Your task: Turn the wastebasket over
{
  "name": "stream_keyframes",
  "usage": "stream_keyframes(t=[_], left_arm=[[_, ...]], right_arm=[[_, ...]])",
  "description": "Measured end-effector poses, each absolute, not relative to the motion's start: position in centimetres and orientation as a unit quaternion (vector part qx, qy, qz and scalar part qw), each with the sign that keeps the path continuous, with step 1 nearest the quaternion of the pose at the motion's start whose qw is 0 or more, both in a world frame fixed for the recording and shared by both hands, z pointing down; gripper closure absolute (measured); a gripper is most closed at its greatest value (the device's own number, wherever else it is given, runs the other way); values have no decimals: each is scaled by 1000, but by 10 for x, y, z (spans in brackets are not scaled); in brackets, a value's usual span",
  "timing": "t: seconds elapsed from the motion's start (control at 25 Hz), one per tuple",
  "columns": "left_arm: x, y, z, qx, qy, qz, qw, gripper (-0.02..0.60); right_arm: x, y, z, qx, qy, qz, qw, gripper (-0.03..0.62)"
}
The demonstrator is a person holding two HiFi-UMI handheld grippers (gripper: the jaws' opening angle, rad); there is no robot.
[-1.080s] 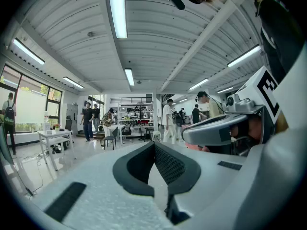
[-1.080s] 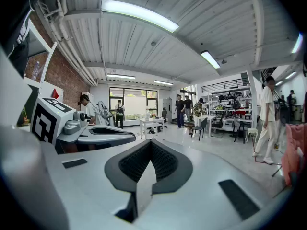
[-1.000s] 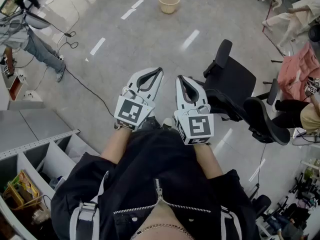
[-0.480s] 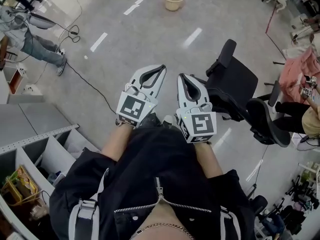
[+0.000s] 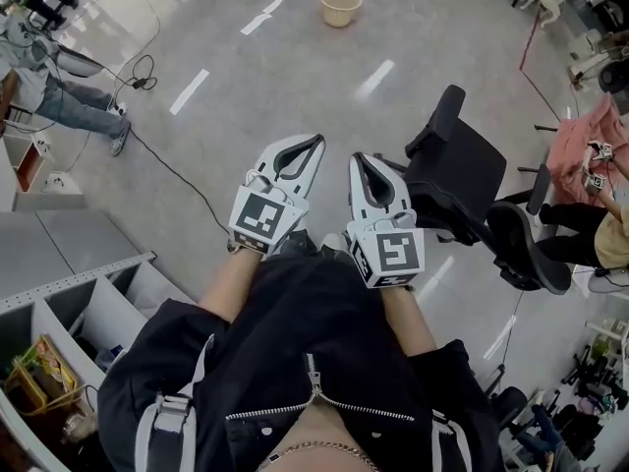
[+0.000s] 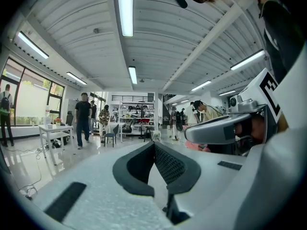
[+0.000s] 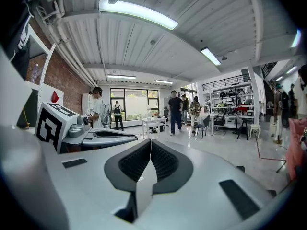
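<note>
A beige wastebasket (image 5: pixel 340 4) stands upright on the grey floor at the top of the head view, far from both grippers. My left gripper (image 5: pixel 316 139) and right gripper (image 5: pixel 353 156) are held side by side in front of my body, both shut with nothing between the jaws. In the left gripper view the dark pads of the left gripper (image 6: pixel 154 144) meet at the tips; in the right gripper view those of the right gripper (image 7: pixel 150 141) do the same. The wastebasket is in neither gripper view.
A black office chair (image 5: pixel 462 165) stands just right of the grippers. A cable (image 5: pixel 167 165) runs across the floor at left, near a person (image 5: pixel 59 91). Grey shelving (image 5: pixel 88 308) sits lower left. People (image 7: pixel 176 110), tables and chairs fill the far room.
Both grippers stay shut and side by side. The view has shifted slightly; the person at upper left has moved a little.
</note>
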State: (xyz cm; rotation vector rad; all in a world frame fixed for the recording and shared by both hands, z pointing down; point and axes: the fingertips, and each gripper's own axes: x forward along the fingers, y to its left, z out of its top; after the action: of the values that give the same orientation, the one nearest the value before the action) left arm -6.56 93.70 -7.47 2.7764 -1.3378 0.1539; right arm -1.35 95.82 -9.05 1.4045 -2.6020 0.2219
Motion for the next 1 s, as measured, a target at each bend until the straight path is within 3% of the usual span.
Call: stream_keyframes(t=[1.0], left_arm=[[-104, 906, -68, 908, -415, 47, 26, 577]], right_arm=[[-45, 930, -83, 490, -863, 89, 79, 582]])
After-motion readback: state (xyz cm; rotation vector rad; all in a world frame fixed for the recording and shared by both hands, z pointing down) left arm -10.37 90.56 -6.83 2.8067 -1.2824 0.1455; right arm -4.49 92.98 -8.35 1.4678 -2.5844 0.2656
